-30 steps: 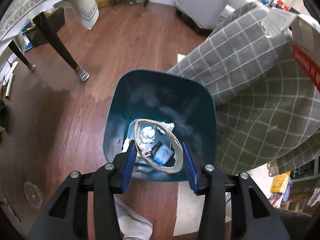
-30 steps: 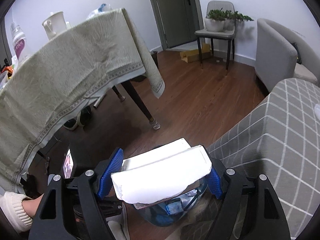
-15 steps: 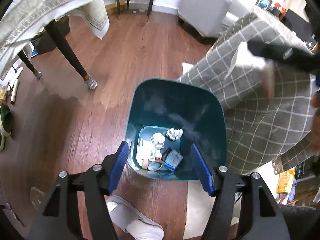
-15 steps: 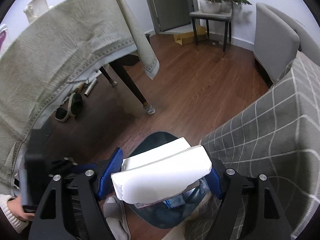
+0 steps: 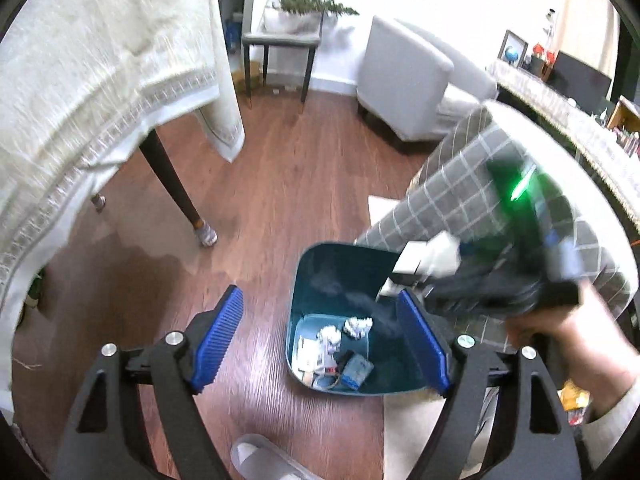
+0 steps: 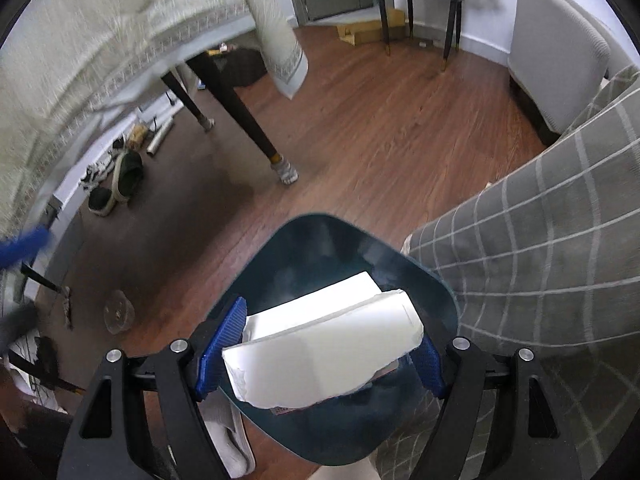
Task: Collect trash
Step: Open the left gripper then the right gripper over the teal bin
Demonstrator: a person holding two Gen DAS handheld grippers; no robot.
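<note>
Left gripper dropped its stuff, jaws opening wide; white torn cardboard box now over the dark teal plastic bin.

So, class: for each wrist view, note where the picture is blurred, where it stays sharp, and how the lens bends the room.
Left wrist view: the right tongs and the hand holding them smear with motion; the trash in the bin stays fairly sharp. Right wrist view: the white box is crisp, the left edge streaks blue. Both views: fisheye curves the tablecloth, corners go black.
</note>
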